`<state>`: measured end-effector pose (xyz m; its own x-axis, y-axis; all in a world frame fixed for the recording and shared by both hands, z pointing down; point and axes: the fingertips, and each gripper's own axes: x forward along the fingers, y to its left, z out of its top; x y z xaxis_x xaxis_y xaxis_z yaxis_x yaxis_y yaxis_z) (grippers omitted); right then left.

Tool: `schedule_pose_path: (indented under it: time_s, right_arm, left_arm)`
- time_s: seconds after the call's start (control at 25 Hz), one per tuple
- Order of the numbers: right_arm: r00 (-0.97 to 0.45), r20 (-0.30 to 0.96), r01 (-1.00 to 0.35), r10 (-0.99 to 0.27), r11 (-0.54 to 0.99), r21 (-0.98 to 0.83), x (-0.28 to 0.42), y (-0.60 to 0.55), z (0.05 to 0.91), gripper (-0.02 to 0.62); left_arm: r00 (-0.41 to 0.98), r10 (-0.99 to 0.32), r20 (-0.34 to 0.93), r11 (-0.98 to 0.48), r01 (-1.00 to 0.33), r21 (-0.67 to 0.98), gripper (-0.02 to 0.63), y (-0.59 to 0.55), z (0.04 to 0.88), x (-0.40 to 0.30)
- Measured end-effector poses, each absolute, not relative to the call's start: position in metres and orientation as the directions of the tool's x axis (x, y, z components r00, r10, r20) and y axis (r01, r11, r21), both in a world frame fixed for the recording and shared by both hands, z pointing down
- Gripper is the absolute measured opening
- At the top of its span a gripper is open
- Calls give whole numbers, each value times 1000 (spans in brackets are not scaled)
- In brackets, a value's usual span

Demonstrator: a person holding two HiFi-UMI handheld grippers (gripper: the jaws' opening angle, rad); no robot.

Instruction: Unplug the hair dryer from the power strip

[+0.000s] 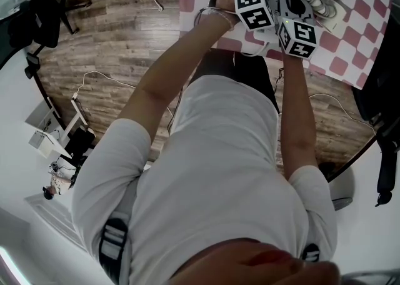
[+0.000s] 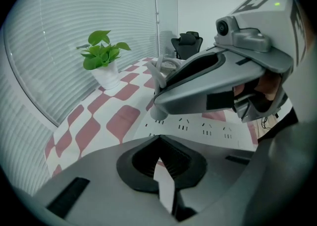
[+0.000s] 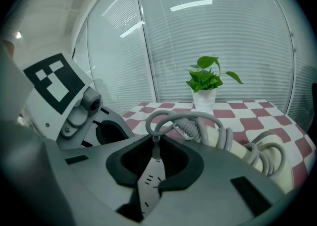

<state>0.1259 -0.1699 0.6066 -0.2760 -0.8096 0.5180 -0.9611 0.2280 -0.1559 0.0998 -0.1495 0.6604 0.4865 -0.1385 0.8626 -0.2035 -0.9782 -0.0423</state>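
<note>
The checked table (image 1: 350, 27) carried a white strip (image 2: 208, 131). The left gripper (image 2: 159, 138) stood over the strip, jaws together and empty. The right gripper (image 3: 156, 143) was clamped on the dryer plug (image 2: 157, 116) at the strip's end, with the cord (image 3: 198, 121) looping beyond.

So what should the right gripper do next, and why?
Probably pull the plug straight out of the power strip. The right gripper looks shut on the plug end of the hair dryer's grey cord, down at the strip. The left gripper, jaws together, sits on the strip, seemingly to hold it down.
</note>
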Motion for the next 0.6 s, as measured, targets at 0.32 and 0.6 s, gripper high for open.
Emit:
schedule_pose_path:
  time_s: [0.32, 0.6]
  right_arm:
    - [-307, 531, -951, -790, 270, -148, 130, -144, 598, 67]
    - [-309, 557, -950, -771, 279, -142, 137, -109, 597, 67]
  left_arm:
    - [484, -118, 867, -980, -200, -22, 29, -150, 660, 99]
    - [489, -117, 865, -979, -205, -16, 29, -150, 659, 98]
